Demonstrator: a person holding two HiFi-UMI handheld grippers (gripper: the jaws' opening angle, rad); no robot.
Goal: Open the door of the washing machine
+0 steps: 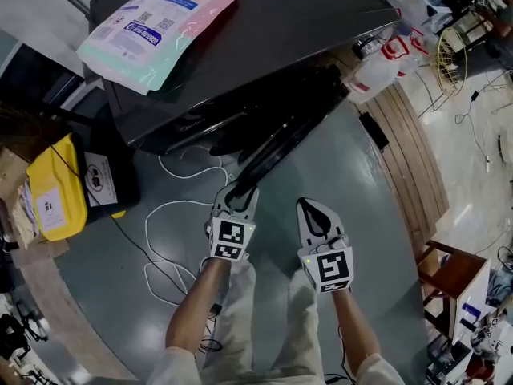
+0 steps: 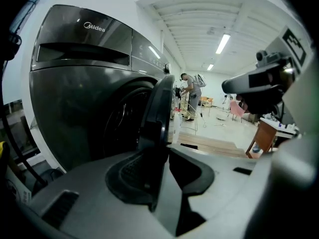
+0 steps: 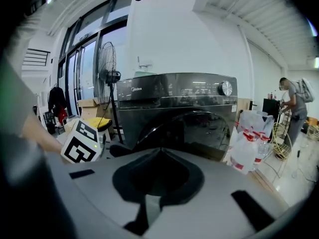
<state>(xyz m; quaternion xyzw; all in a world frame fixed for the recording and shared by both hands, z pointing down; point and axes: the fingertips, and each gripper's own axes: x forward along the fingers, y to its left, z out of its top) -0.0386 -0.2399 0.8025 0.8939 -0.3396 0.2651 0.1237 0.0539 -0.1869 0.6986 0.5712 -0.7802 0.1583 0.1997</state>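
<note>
The dark front-loading washing machine [image 1: 264, 30] stands ahead, and its round door [image 1: 280, 147] is swung partly out over the grey floor. My left gripper [image 1: 238, 199] is shut on the door's free edge. In the left gripper view the door's rim [image 2: 158, 108] runs up from between the two pads of that gripper [image 2: 162, 153]. My right gripper [image 1: 314, 208] hangs to the right of the left one, off the door, its jaws together and holding nothing. In the right gripper view its tips [image 3: 159, 153] meet in front of the machine [image 3: 174, 96] and the open door [image 3: 194, 131].
A pastel detergent pouch [image 1: 160, 22] lies on top of the machine. A yellow container [image 1: 56, 191] and boxes stand at its left, and a white cable [image 1: 168, 231] loops on the floor. Plastic bottles [image 1: 385, 62] stand at its right, with a wooden chair [image 1: 453, 275] further right. A person [image 2: 192, 91] stands far off.
</note>
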